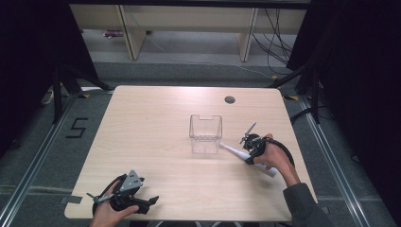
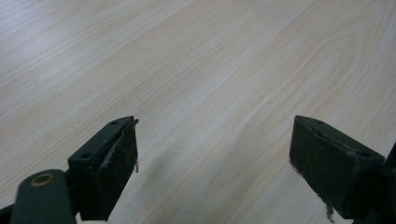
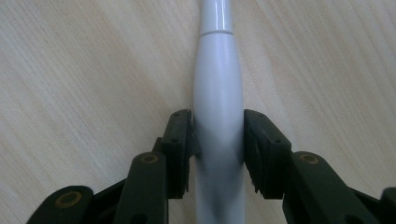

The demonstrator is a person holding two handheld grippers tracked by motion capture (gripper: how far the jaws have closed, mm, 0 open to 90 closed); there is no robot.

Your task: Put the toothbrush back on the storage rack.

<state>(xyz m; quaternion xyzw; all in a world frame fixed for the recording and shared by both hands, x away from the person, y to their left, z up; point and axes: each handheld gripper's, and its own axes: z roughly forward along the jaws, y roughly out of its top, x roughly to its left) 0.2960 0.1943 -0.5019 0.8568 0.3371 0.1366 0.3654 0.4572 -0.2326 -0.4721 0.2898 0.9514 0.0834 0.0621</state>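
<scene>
Right of centre in the high view, the right gripper [image 1: 248, 152] has clamped its jaws on a white toothbrush [image 3: 218, 107] lying on the table [image 1: 156, 142] beside a clear plastic box [image 1: 205, 134]. At lower left the left gripper [image 1: 150, 202] rests with jaws spread wide, holding nothing.

A wooden table [image 1: 156, 142] stands on a grey floor [image 1: 42, 156]. The table has a small round hole [image 1: 230, 100] near its far edge. A mark "5" [image 1: 76, 127] is on the floor at the left. Behind the table there are pale shelves [image 1: 189, 23] and some black cables [image 1: 276, 38]. Dark curtains [image 1: 359, 71] hang on both sides.
</scene>
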